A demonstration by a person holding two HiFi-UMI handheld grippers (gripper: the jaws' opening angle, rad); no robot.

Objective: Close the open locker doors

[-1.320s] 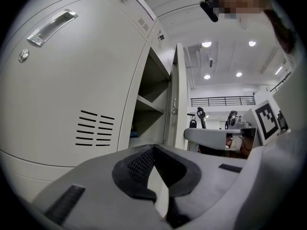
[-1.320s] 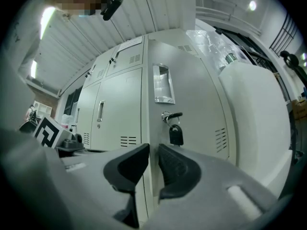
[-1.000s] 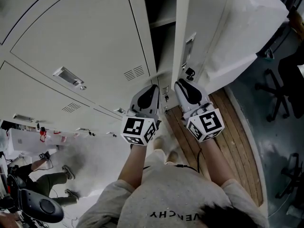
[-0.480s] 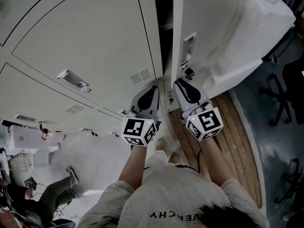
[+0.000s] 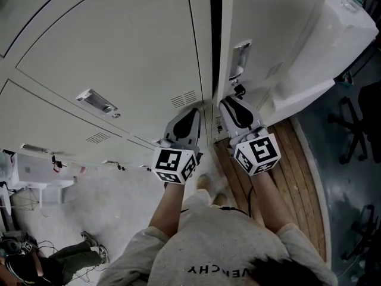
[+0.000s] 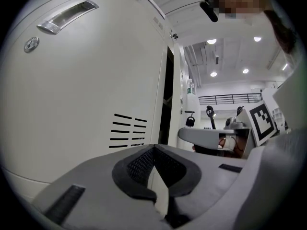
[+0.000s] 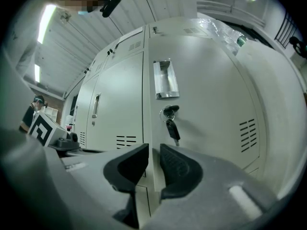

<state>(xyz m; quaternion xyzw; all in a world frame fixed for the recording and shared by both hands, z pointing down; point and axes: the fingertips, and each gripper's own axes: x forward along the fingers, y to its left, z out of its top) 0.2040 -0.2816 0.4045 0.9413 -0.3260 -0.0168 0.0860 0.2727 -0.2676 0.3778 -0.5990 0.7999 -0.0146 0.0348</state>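
The grey locker door (image 5: 256, 16) with a recessed handle (image 5: 241, 53) and a key (image 5: 239, 90) in its lock stands almost closed; only a thin dark gap (image 5: 215, 40) shows beside it. My right gripper (image 5: 229, 103) is at the door's lower left edge. In the right gripper view that edge runs between the jaws of the right gripper (image 7: 153, 150), which are opening slightly, below the key (image 7: 171, 121). My left gripper (image 5: 191, 113) is shut and empty against the closed neighbouring door (image 5: 131, 46); the left gripper (image 6: 153, 150) sits below that door's vent slots (image 6: 127, 128).
A wooden platform (image 5: 280, 177) lies under the lockers at right, and a plastic-wrapped white unit (image 5: 321, 46) stands beside them. An office chair (image 5: 357, 130) is on the grey floor at far right. Another person (image 5: 53, 258) crouches at lower left.
The door has swung towards the locker and the dark gap has narrowed to a slit. My right gripper stayed at the door's edge. The person at lower left moved further down the view.
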